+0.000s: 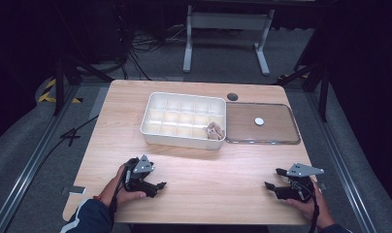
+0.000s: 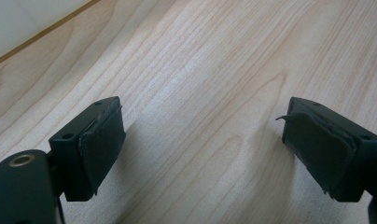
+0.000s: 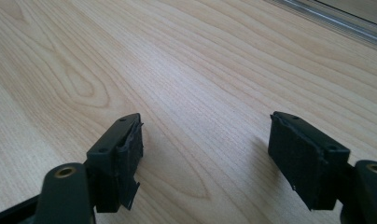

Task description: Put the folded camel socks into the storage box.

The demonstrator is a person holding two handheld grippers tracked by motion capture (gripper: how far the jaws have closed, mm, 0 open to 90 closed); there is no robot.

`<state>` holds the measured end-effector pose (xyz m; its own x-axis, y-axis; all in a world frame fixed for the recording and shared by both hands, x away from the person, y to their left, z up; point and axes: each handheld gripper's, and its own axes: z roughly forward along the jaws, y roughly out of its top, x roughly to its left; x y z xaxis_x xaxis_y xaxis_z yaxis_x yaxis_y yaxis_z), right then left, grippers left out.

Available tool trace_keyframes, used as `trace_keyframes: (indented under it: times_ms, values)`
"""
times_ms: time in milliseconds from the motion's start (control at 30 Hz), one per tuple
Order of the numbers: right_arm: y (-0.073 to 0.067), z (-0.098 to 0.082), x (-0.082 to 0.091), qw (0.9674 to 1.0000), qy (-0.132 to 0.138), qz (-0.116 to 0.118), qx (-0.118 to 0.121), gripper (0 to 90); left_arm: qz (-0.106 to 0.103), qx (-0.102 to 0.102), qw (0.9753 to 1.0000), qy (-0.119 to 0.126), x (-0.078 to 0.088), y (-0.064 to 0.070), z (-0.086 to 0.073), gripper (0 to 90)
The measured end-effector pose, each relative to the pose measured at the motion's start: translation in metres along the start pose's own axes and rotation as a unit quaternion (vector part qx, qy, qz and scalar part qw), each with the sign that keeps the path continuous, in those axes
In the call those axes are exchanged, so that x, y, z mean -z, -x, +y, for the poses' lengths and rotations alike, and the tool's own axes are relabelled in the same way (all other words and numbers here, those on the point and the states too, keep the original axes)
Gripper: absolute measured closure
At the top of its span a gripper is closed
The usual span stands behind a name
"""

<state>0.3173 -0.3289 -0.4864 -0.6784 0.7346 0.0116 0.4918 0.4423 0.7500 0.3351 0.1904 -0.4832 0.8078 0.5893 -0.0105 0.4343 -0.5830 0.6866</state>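
A white compartment box (image 1: 155,130) stands at the middle of the wooden table (image 1: 199,174), with a small tan object (image 1: 213,131) in its near right cell. My left gripper (image 1: 157,187) rests low over the table's near left, held in a hand, its jaws wide apart over bare wood (image 2: 203,135). My right gripper (image 1: 274,179) sits at the near right, also open with nothing between its pads (image 3: 205,149). Both point toward the table's middle.
A clear lid (image 1: 276,131) with a white round knob (image 1: 259,121) lies flat to the right of the box. A dark round hole (image 1: 232,96) is in the tabletop behind it. Beyond the table stands a grey frame (image 1: 223,29) on the floor.
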Motion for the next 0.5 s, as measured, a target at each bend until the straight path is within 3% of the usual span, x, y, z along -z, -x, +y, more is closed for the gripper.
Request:
trace_keyframes:
  times_ms: [500]
  values:
    - [-0.0004,0.0002,-0.0001,1.0,0.0,-0.002,-0.001,25.9,0.001,0.002,1.0,-0.001,-0.0014,0.0006,0.0013,12.1]
